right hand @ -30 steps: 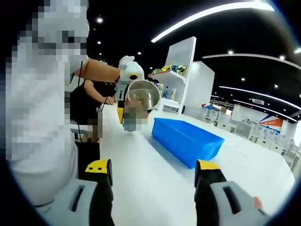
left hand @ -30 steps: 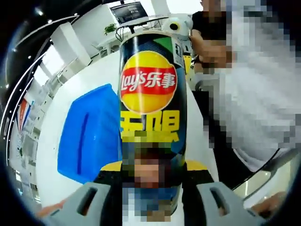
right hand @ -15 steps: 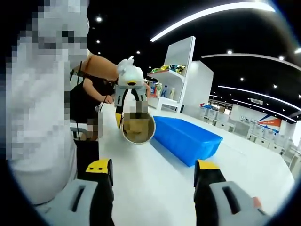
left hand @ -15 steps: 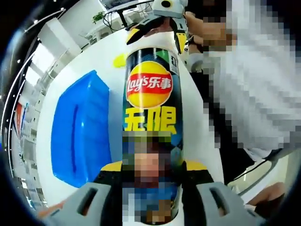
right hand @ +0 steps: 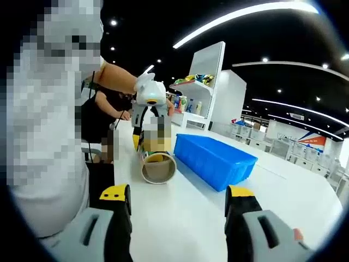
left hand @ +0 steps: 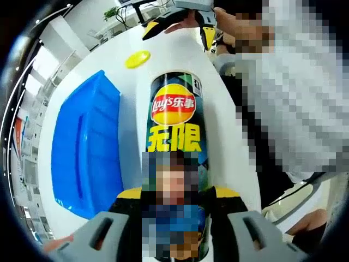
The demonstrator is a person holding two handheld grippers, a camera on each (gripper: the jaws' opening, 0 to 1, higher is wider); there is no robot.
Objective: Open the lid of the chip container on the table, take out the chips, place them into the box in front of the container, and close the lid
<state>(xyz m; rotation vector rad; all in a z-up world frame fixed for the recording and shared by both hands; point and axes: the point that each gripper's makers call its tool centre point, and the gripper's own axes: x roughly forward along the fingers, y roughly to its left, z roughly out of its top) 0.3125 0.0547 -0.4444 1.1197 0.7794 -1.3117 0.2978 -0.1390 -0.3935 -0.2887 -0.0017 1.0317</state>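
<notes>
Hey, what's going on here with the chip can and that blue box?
A person holds a gripper in each hand. The left gripper has its jaws clamped on the Lay's chip can, tipped with its open mouth low over the white table, beside the blue box. The yellow lid lies off on the table. The right gripper is open and holds nothing.

Glossy printed tall chip container (left hand: 175, 158) centre frame, smooth blue plastic box (left hand: 84, 147) at left, small yellow plastic lid (left hand: 137, 58) upper left, smooth glossy white table (right hand: 180, 218).
</notes>
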